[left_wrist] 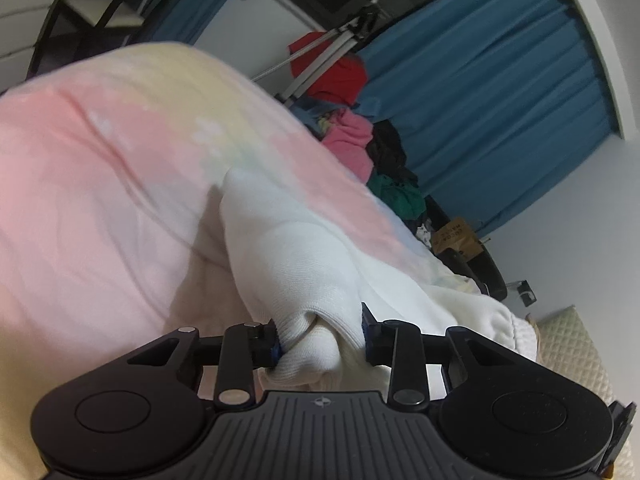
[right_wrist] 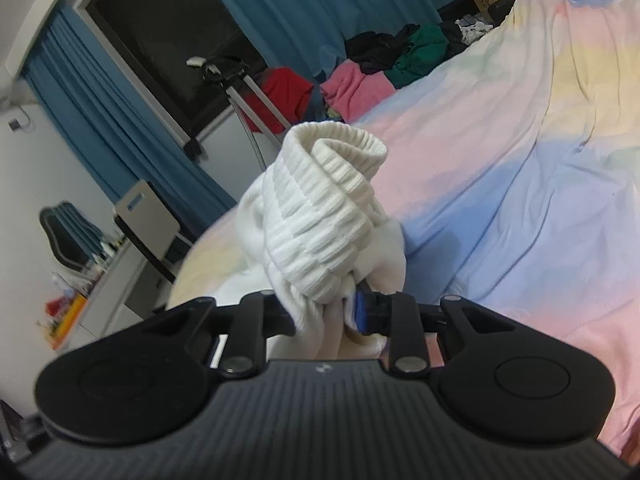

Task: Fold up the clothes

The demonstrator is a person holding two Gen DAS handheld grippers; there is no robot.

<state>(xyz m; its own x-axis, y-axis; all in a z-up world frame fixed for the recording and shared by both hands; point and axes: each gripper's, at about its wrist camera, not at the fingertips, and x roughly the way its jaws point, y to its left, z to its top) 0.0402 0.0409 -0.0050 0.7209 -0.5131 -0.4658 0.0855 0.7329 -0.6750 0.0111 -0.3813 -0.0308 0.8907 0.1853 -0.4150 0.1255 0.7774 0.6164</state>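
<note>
Both tongs are clamped on one white garment, a thick knit piece with ribbed bands. In the left wrist view the left tongs [left_wrist: 322,342] pinch a bunched fold of the white garment [left_wrist: 296,248] at lower centre, and the cloth runs away from them toward the middle of the frame and spills down at lower right. In the right wrist view the right tongs [right_wrist: 332,312] grip a gathered ribbed cuff [right_wrist: 320,208], which stands up in a curl at the frame's centre. Beneath both lies the bed [right_wrist: 500,152], its pastel cover filling the right half. A pile of clothes [right_wrist: 384,68] sits beyond the bed's far edge at upper centre, before blue curtains [left_wrist: 500,92].

Judging by this, the garment is lifted or dragged over the bed, bunched rather than flat. To fold it well, the two grips should draw apart until the cloth between them is taut, then lower it flat on the cover, smoothing the curled cuff before any crease is made.
</note>
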